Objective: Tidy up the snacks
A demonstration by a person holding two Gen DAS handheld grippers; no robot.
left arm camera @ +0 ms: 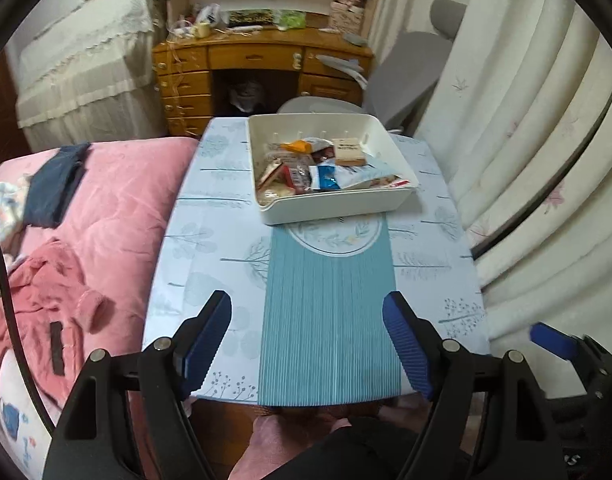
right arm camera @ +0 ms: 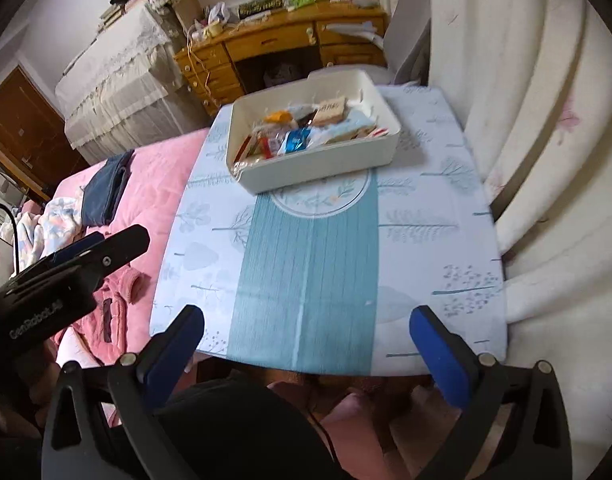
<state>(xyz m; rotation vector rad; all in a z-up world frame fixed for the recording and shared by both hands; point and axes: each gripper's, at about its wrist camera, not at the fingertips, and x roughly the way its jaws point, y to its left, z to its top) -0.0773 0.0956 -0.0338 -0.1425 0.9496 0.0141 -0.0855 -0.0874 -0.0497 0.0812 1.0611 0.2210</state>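
All visible snacks are gathered in the white bin at the surface's far edge; nothing loose is seen. Both the left hand-held gripper and the right hand-held gripper are spread wide and empty, so little appears left.

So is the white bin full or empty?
Partly full: the white bin holds a jumble of snack packets below its rim.
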